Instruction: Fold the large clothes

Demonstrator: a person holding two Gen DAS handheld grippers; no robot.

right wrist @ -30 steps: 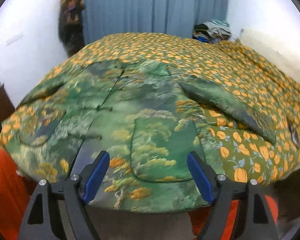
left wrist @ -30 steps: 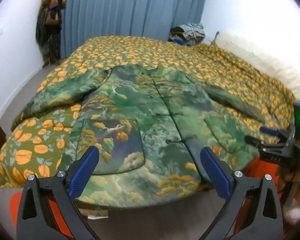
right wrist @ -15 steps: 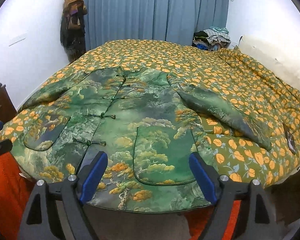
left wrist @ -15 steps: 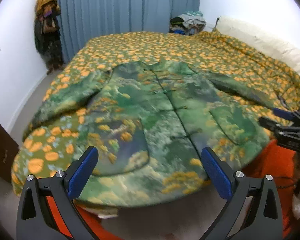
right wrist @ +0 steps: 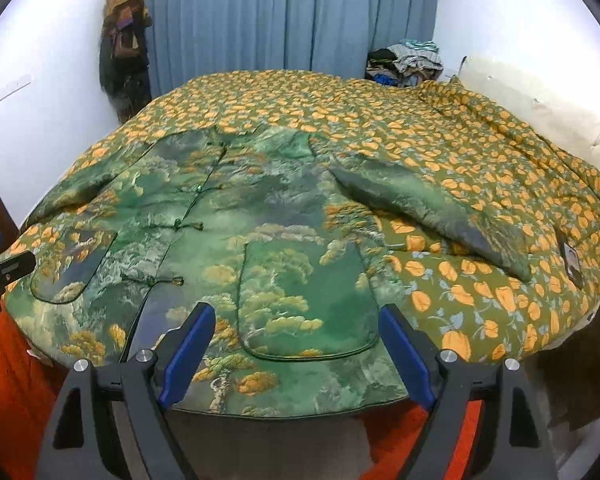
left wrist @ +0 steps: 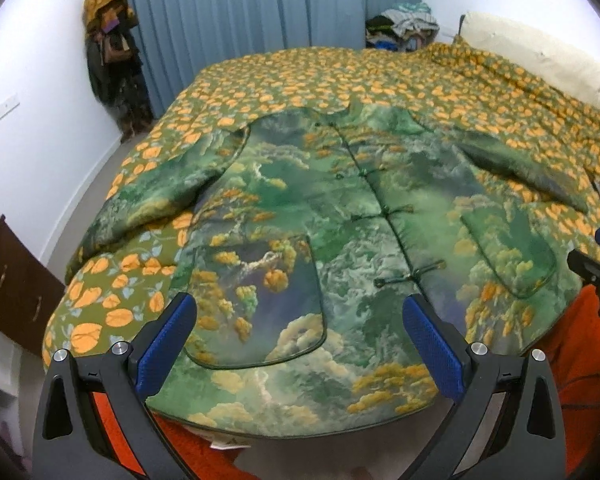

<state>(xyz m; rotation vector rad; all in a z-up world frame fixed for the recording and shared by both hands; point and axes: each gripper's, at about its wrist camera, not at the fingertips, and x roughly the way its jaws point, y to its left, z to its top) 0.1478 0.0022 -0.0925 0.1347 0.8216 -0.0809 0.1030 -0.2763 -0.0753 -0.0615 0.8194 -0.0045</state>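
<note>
Blue-padded jaws of the left gripper [left wrist: 300, 344] and right gripper [right wrist: 296, 350] gape empty above the hem of the jacket [left wrist: 340, 240], which lies buttoned and flat on the bed [left wrist: 300, 76]. Since a second ago the left view has swung left, showing more wall. Only the right view shows the jacket's far sleeve [right wrist: 432, 208] whole and a dark tag [right wrist: 572, 260] beyond it.

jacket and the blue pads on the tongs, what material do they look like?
Jacket: seemingly satin or brocade, judging by its soft sheen; it looks lightly padded, with knotted cord fastenings. Fibre unclear.
Pads: likely rubber or plastic; matte blue with a fine dotted grip texture, on black, plastic-looking tongs arms.
</note>
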